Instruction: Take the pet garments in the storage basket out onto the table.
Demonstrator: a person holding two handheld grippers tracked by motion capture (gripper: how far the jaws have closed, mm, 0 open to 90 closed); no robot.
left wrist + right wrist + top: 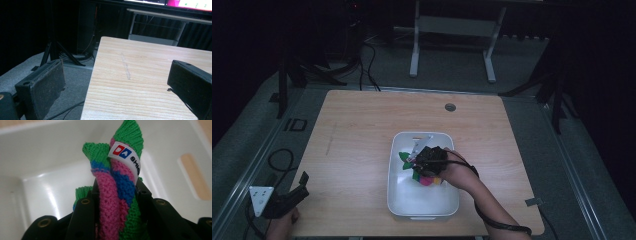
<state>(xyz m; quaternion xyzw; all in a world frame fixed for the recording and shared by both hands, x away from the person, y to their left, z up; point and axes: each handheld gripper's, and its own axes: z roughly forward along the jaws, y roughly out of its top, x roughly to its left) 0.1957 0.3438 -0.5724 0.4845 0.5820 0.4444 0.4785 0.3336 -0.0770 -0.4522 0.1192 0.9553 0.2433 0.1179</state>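
Filling the middle of the high view, the wooden table carries a white bin just right of centre, low-walled so a gripper can come in from above. Inside it, at the bin's upper half, the right gripper pinches a knitted cloth of green, pink and blue; its jaws press on the bunched folds, likely to lift the cloth out in one piece. At lower left of the high view, the left gripper rests by the table's edge, jaws spread wide on nothing, probably parked out of the way.
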